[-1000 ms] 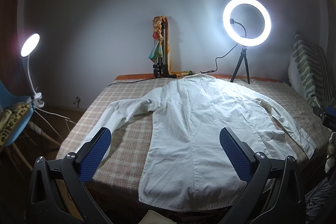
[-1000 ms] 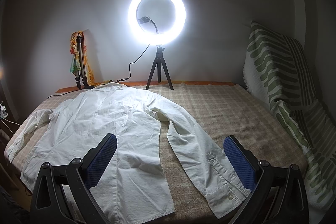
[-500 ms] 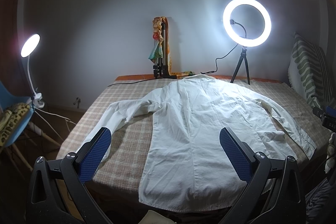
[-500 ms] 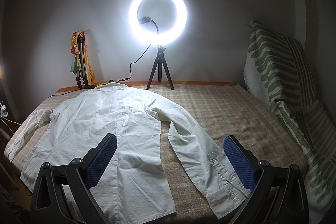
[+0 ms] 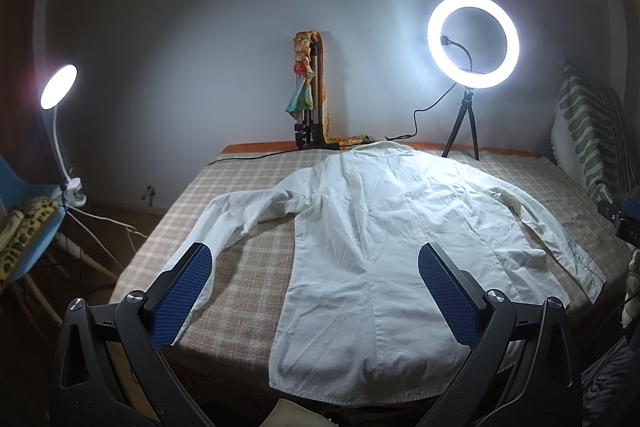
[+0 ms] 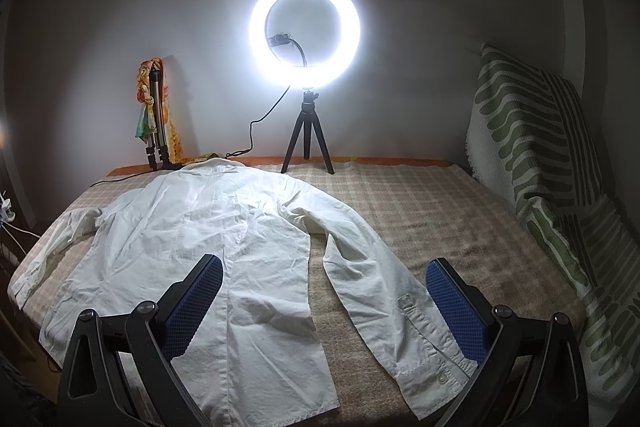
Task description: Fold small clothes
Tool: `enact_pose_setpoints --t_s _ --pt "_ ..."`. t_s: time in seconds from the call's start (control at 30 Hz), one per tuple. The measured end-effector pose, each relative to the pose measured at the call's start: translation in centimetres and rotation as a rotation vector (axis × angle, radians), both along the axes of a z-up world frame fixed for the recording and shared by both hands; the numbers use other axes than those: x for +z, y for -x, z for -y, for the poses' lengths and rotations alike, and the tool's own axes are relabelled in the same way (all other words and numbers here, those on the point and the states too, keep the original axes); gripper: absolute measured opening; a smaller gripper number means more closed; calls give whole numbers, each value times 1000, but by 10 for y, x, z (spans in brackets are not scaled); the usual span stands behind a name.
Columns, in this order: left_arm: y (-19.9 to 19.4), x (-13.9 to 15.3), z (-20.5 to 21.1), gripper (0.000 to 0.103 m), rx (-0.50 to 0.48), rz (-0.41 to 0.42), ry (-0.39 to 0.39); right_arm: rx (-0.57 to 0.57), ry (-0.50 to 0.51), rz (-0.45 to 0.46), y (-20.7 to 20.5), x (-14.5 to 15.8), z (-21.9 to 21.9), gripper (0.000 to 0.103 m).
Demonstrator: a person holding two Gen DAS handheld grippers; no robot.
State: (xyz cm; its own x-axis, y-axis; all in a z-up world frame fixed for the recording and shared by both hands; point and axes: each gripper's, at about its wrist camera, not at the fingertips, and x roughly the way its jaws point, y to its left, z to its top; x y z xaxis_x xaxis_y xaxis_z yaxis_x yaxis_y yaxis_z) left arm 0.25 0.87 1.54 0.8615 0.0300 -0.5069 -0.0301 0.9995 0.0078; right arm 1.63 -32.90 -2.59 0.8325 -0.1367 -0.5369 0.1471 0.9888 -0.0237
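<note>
A white long-sleeved shirt [image 5: 380, 247] lies spread flat, back side up, on a checked bed cover [image 5: 248, 267], collar towards the far wall and both sleeves stretched out. It also shows in the right wrist view [image 6: 208, 247]. My left gripper [image 5: 316, 267] is open and empty, held above the near hem and the left sleeve cuff. My right gripper [image 6: 324, 279] is open and empty, above the right sleeve [image 6: 384, 291] and its buttoned cuff near the bed's front edge.
A lit ring light on a small tripod [image 6: 306, 31] stands at the bed's far edge, its cable trailing left. A folded tripod with a colourful cloth [image 5: 310, 95] leans on the wall. A green-striped cushion [image 6: 540, 147] lies at the right. A clip lamp [image 5: 58, 87] and blue chair [image 5: 24, 227] stand left.
</note>
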Motion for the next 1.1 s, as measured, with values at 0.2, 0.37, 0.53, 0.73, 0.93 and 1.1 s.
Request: enact_pose_setpoints --t_s 0.2,0.37,0.53,0.73,0.93,1.1 --pt "0 -5 -9 103 14 -1 -2 14 3 -2 -6 4 -7 103" --pt "-6 -9 -34 103 36 -25 16 46 3 2 -14 8 -18 103" --pt "-8 -14 -78 103 67 -17 51 109 -14 0 -29 14 -35 103" --pt "-19 -25 -141 103 88 -63 125 199 -31 -18 -59 17 -69 103" --pt "-34 -53 -203 88 145 -176 199 308 -39 -6 -89 22 -112 103" --pt "-45 -88 -252 83 183 -283 358 402 -46 -31 -117 23 -150 103"
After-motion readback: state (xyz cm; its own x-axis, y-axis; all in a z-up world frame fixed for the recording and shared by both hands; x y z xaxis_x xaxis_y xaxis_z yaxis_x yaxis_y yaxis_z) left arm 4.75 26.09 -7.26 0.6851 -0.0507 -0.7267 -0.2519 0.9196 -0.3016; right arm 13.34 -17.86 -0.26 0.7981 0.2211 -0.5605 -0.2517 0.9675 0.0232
